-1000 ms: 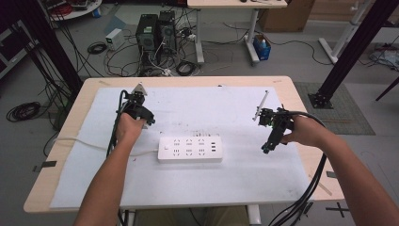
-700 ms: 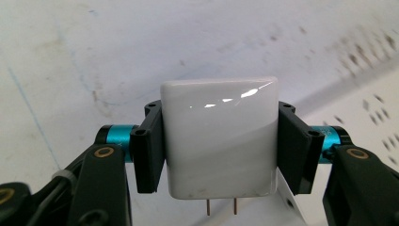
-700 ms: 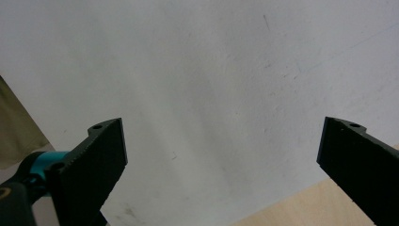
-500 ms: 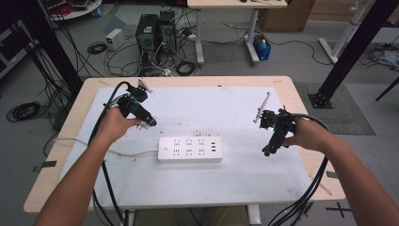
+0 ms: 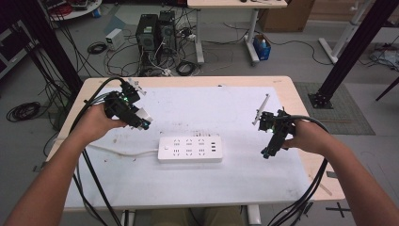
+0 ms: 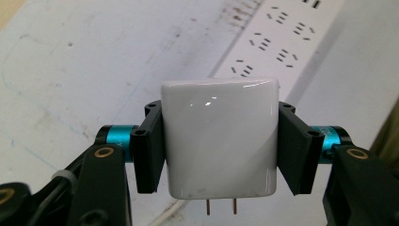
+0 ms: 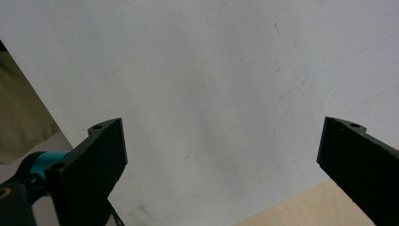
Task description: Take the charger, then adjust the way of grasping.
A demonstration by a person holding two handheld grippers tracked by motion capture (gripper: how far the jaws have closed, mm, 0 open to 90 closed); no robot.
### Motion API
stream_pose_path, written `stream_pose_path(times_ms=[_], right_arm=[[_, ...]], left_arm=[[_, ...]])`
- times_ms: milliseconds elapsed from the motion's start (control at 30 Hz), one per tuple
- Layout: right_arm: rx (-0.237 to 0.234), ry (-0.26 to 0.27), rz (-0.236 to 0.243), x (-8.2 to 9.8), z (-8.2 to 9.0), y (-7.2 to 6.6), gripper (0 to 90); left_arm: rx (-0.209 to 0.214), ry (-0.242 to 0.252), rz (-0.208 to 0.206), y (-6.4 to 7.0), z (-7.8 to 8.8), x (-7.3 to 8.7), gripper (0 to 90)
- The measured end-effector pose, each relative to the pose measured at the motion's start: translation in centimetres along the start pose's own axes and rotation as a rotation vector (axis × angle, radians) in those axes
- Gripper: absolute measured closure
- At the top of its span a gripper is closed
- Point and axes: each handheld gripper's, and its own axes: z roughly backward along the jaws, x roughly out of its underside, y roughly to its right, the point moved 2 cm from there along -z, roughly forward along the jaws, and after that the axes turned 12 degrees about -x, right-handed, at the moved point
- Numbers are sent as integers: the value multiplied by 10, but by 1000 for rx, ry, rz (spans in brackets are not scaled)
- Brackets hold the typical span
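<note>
1. You work at a light wooden table covered by a white mat that shows faint scuffs and pen marks.
2. Behind the table, the grey floor holds two black computer towers, loose cable coils, a second desk and black frame posts.
3. A white power strip lies flat near the middle of the mat, its cord running off to your left.
4. Your left gripper is clamped on a white plug adapter, one jaw on each side, with two metal prongs pointing back toward the camera.
5. In the high view the adapter hangs above the mat, up and left of the strip, apart from it.
6. Your right gripper stands wide and holds nothing, over bare mat near the right edge.
7. Nothing lies between the adapter and the strip's sockets.
</note>
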Motion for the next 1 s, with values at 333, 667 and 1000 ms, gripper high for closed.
stream_pose_path(times_ms=[333,667,1000], right_arm=[[8,3,0,-4,2,-5,14],[-1,84,-60,-6,8,-9,14],[-161,320,-191,-13,16,-15,14]], left_arm=[[22,14,-83,11,8,0,419],[56,43,-181,26,12,-18,420],[97,92,-289,44,6,-42,421]])
